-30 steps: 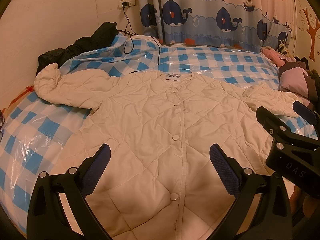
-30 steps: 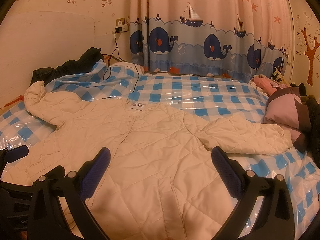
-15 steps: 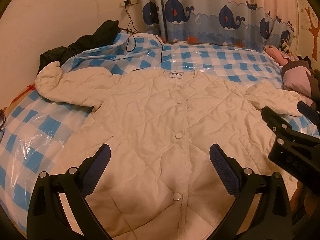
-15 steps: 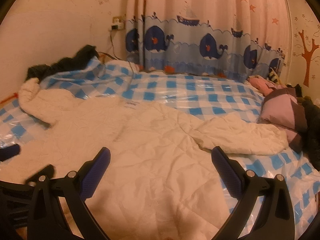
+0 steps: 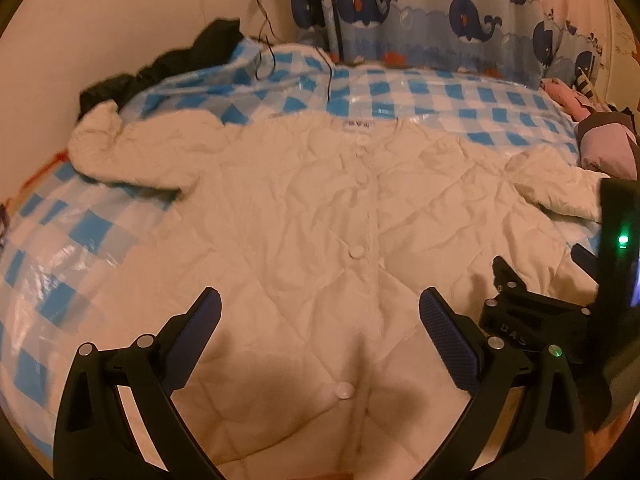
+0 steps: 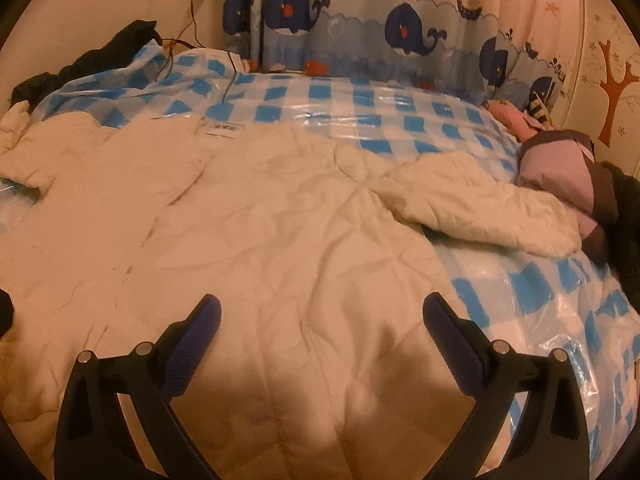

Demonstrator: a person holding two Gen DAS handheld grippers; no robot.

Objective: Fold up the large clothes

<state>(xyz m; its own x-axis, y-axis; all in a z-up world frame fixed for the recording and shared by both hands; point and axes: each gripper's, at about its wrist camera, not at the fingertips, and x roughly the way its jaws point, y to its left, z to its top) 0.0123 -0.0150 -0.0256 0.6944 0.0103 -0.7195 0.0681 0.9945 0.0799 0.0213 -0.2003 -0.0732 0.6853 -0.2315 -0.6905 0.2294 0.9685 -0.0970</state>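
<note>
A cream quilted jacket (image 5: 320, 232) lies flat and buttoned on the bed, collar label toward the curtain, sleeves spread left and right. It also shows in the right wrist view (image 6: 260, 240), with its right sleeve (image 6: 480, 208) lying on the cover. My left gripper (image 5: 320, 320) is open and empty above the jacket's lower front, near the button line. My right gripper (image 6: 320, 332) is open and empty above the jacket's lower right part; it also shows at the right edge of the left wrist view (image 5: 536, 292).
A blue-and-white checked plastic cover (image 5: 400, 96) covers the bed. Black clothing (image 5: 160, 68) lies at the back left by the wall. Pink and purple clothes (image 6: 560, 160) are piled at the right. A whale curtain (image 6: 380, 28) hangs behind, and a cable (image 5: 264, 40) runs from a wall socket.
Both grippers have moved forward and lower over the jacket, so it fills more of both views. Both stay open. The jacket has not moved.
</note>
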